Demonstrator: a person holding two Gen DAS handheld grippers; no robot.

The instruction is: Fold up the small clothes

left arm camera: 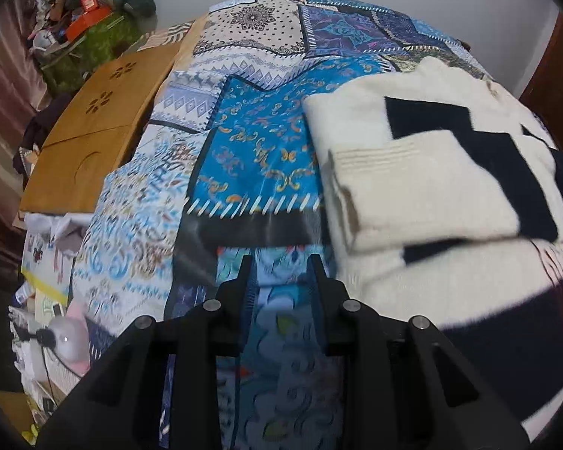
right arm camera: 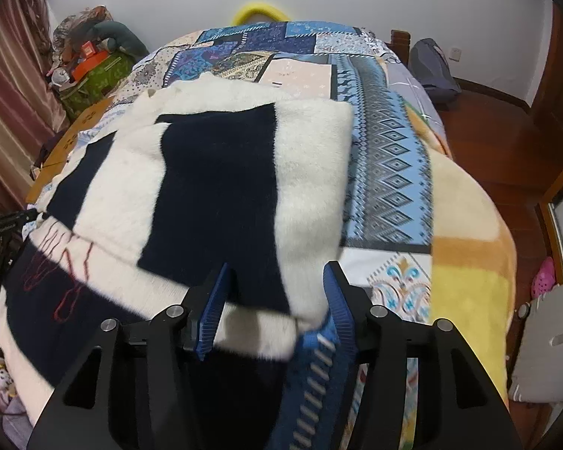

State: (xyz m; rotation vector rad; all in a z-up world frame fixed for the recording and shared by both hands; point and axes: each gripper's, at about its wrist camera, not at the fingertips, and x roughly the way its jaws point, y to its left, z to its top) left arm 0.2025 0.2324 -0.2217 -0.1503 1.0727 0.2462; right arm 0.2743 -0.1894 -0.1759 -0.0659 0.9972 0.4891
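Sweater, fluffy cream knit with black blocks [right arm camera: 244, 172], lies partly folded on a blue patchwork-printed bedspread [left arm camera: 259, 142], one sleeve with a ribbed cuff laid across its body (red stitching shows on a black panel near its left edge). Left gripper [left arm camera: 281, 258] hangs over bare bedspread just beside the sweater, jaws slightly parted, nothing between them. Right gripper [right arm camera: 277, 270] straddles the sweater's near edge, jaws apart, blue ribbed pads [right arm camera: 216, 311] not visibly pressing the knit.

Hidden/unclear bits

Sweater [right arm camera: 221, 172] near hem goes under right gripper [right arm camera: 277, 292], cut off at btm edge; red stitching left of it blurred. Clutter far left of left gripper [left arm camera: 281, 273] too small to ID.
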